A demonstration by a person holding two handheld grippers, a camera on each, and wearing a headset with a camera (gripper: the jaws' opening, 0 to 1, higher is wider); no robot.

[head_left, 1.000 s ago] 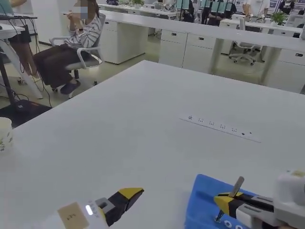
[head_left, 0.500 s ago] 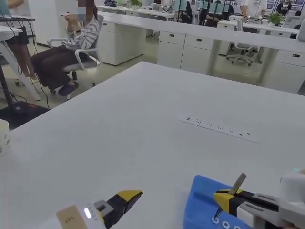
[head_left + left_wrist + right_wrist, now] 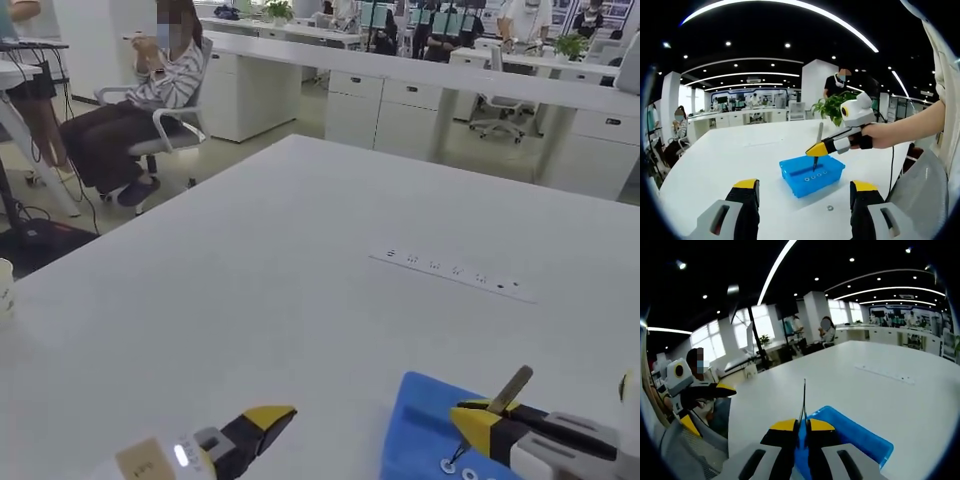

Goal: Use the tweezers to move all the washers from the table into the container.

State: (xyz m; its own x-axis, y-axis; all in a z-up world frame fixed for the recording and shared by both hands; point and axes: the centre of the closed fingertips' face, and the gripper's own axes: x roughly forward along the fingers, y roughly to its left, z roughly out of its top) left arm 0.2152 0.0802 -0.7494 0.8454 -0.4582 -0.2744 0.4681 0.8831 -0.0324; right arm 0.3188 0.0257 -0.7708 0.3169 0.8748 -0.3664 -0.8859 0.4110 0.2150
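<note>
Holding tweezers (image 3: pixel 819 137) over blue container (image 3: pixel 815 188)

Container (image 3: pixel 418 432) partly beyond head view's bottom edge; tips of tweezers (image 3: pixel 511 387) indistinct

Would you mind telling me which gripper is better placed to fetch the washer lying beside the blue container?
Right. The right gripper is shut on the tweezers, tips at the blue container, near the washer; the left gripper is open, holding nothing.
</note>
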